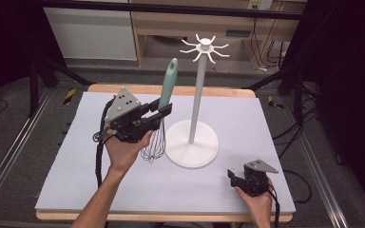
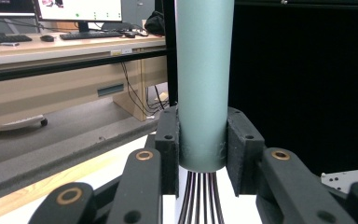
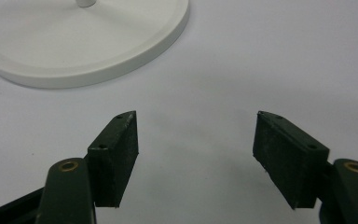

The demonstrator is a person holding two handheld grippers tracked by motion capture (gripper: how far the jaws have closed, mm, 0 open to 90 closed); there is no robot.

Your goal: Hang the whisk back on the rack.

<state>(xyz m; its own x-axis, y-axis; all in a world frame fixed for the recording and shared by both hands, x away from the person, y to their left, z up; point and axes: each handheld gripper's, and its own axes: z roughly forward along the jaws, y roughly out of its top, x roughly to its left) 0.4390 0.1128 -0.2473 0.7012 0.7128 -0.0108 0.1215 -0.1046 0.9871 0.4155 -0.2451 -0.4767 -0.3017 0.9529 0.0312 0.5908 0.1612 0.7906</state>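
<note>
Left gripper [image 1: 164, 110], black with a grey three-cornered plate on top, held up above the pale lavender-grey table mat [image 1: 76, 180] by the left hand [image 1: 123, 149]. Jaws clenched on the lower end of the handle of a whisk [image 1: 166, 90] with a long mint-green handle and dark wire loops. Whisk upright with a slight lean, handle rising above the jaws, wire loops hanging below them, just beside the round base of the stand. Whether the loops touch the mat: cannot tell from the high view.

From the left gripper view: mint-green handle [image 2: 204, 84] standing straight up between the two black pads [image 2: 168, 140], both pressed flat against its sides, dark wires fanning out beneath the handle's end.

White utensil stand [image 1: 192, 142], a flat round disc base with a slim upright pole topped by a ring of curved hooks, set near the middle of the mat, to the right of the whisk. Hooks bare.

Right gripper [image 1: 234, 178], also black with a grey plate, low over the mat's near right corner, held by the right hand [image 1: 259, 202], well apart from the whisk. Jaws released, spread wide, nothing between the pads [image 3: 114, 158]; white disc base [image 3: 98, 42] ahead of them in the right gripper view.
</note>
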